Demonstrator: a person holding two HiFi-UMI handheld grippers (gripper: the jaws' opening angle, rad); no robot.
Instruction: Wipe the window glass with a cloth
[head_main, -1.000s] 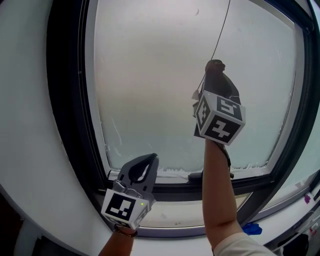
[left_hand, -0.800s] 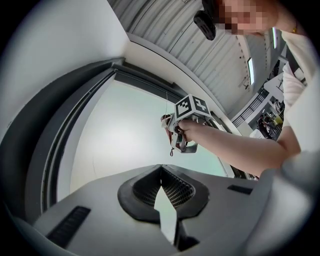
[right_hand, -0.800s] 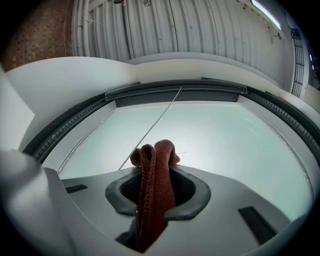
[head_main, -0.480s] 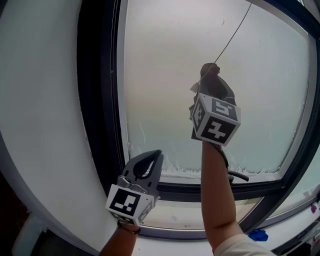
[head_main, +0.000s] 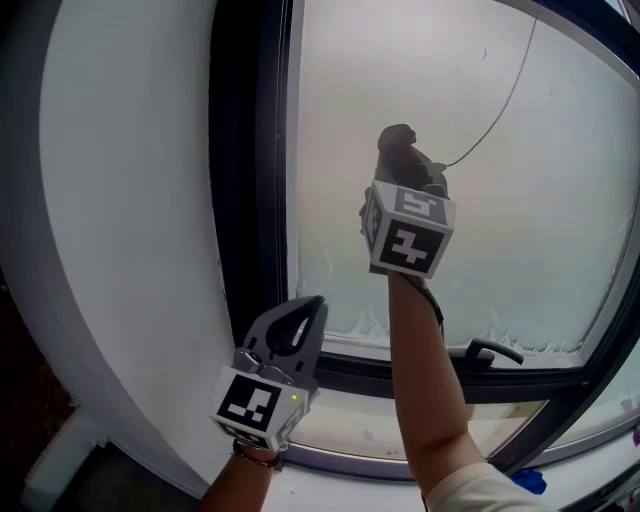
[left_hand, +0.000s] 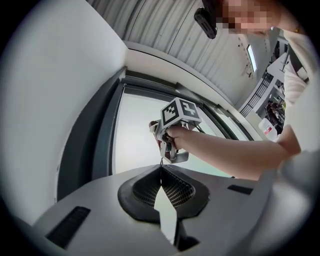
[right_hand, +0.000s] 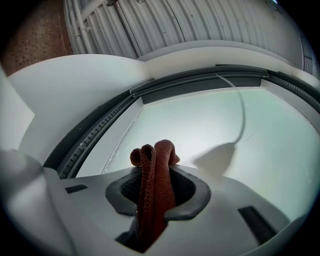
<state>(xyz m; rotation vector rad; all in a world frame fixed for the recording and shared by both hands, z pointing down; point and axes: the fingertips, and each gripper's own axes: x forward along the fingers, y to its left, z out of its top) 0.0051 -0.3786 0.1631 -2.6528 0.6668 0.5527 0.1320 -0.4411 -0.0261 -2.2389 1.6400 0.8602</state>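
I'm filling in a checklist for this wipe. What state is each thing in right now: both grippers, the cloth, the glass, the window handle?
Right gripper: shut on the cloth, held up at the glass.
Left gripper: shut, empty, low by the frame.
Cloth: bunched, clamped; contact with the glass can't be told.
Window glass: hazy, white residue along its lower edge.
Handle: lying along the bottom frame.
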